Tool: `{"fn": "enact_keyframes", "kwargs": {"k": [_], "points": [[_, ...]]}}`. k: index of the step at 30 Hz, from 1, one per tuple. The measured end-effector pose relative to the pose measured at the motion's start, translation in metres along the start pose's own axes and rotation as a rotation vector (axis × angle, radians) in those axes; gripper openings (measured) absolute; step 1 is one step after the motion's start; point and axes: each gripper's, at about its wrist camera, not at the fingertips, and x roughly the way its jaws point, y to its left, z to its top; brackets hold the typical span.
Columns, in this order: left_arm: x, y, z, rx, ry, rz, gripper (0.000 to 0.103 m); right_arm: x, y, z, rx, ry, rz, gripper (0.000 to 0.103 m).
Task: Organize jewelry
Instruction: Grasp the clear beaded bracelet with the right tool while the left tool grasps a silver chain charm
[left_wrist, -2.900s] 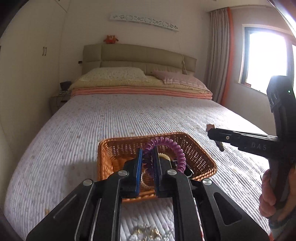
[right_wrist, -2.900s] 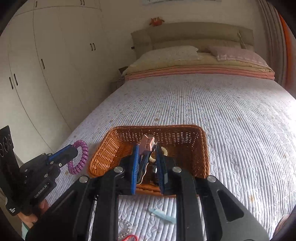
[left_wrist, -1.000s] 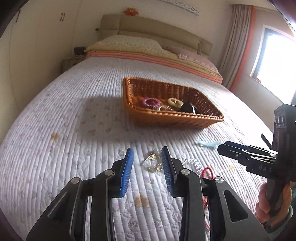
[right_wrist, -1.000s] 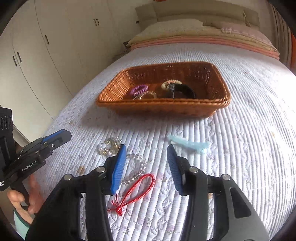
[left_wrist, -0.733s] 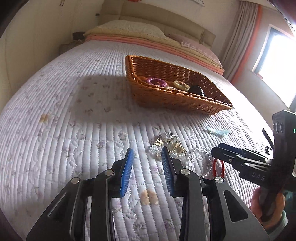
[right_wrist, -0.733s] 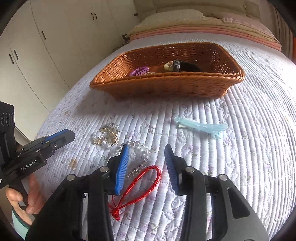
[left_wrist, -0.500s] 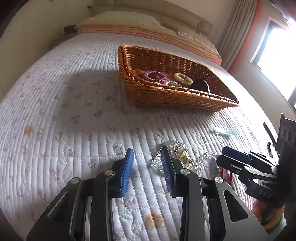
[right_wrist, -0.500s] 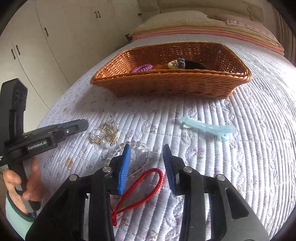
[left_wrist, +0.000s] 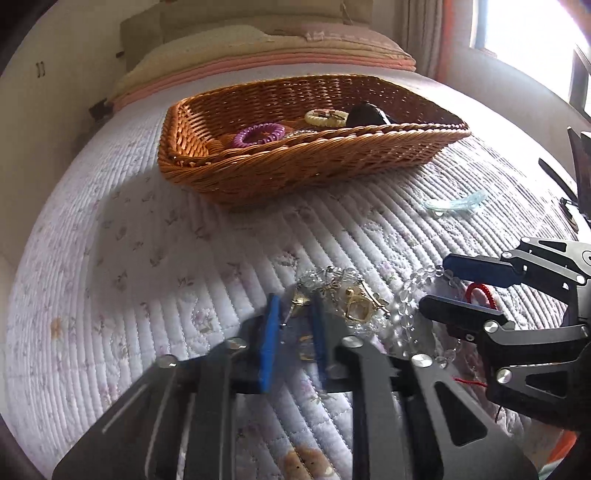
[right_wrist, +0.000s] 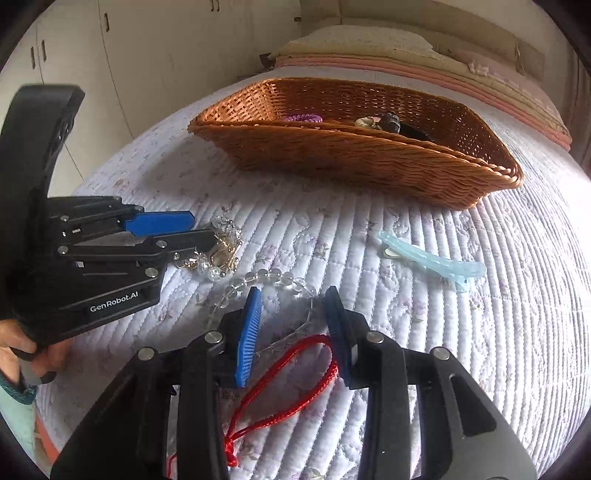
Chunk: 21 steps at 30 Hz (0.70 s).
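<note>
Here, gold-and-crystal tangle (left_wrist: 347, 299) at left gripper (left_wrist: 293, 314) jaws' tips, touching.

Black left gripper (right_wrist: 192, 230), blue pads, silver screws, white "GenRobot.AI" lettering, teal sleeve cuff (right_wrist: 14, 387), matching right gripper (right_wrist: 291, 310)

Basket (right_wrist: 369, 166) behind; bead bracelet (right_wrist: 273, 277) and cord (right_wrist: 295, 369) in front, hair clip (right_wrist: 432, 260) right.

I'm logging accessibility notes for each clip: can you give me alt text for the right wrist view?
The right gripper, jaws closing, straddles a clear bead bracelet and red cord loop on a quilted bed. The left gripper reaches a gold and crystal jewelry cluster; a blue hair clip and wicker basket lie beyond.
</note>
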Motion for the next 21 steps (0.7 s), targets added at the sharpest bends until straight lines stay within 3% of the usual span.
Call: {"fn": "enact_keyframes", "kwargs": {"k": [4,10,21], "points": [[-0.004,0.002,-0.001,-0.019,-0.021,0.006,0.006,0.002,-0.001,-0.001,0.000,-0.006,0.009,0.007],[-0.033,0.013,0.000,-0.102,-0.118,-0.101,0.006,-0.005,-0.014,-0.004,0.058,-0.052,0.088,0.006],[-0.091,0.021,0.001,-0.183,-0.260,-0.331,0.006,-0.011,-0.018,-0.007,0.067,-0.077,0.102,0.006]]}}
